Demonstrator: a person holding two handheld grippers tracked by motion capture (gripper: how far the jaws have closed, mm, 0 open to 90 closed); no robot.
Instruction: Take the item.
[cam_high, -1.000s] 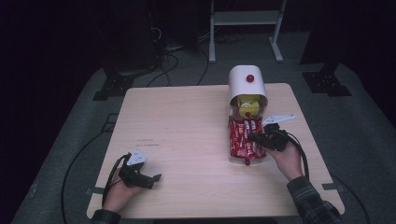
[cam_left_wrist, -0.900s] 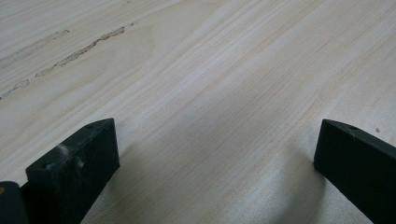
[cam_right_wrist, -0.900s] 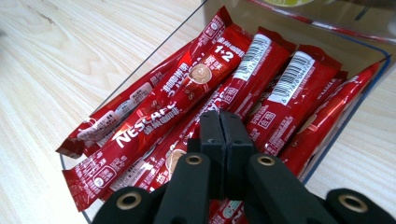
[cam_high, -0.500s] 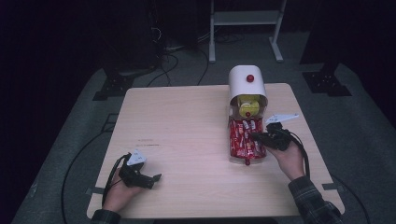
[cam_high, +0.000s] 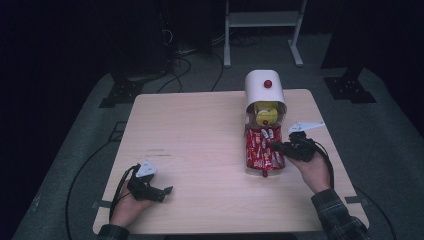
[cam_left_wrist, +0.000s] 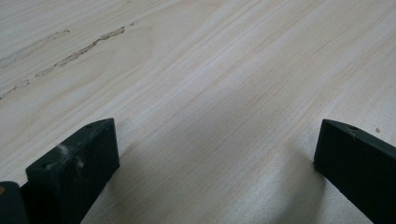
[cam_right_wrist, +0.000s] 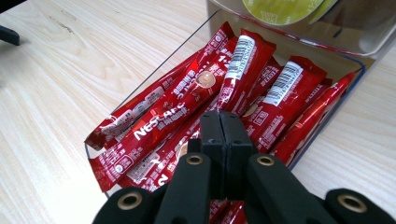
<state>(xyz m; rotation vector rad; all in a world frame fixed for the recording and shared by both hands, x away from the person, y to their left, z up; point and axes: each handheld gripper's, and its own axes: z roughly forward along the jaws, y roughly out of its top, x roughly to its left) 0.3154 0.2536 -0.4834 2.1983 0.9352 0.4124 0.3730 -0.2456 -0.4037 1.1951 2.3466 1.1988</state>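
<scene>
The right hand-held gripper (cam_right_wrist: 223, 140) hangs over the clear tray (cam_right_wrist: 327, 119) of red sachets (cam_right_wrist: 243, 65), its jaws pressed flat together with nothing seen between them, so it looks clenched and empty, probably poised to open and pick one. In the high view this gripper (cam_high: 280, 147) sits at the tray's right edge, pointing left across it. The tray (cam_high: 248, 165) lies on the right half of the surface (cam_high: 200, 130), just in front of a white domed dispenser (cam_high: 264, 90) with a red knob, yellow-green discs showing in its mouth. The sachets lie heaped, long axes mostly running along the tray from near end to dispenser end, a few slanted. The left hand-held gripper (cam_high: 159, 191) rests released near the surface's front left corner, well apart from the tray, jaws spread wide over bare wood (cam_left_wrist: 210, 93), apparently parked out of the way.
</scene>
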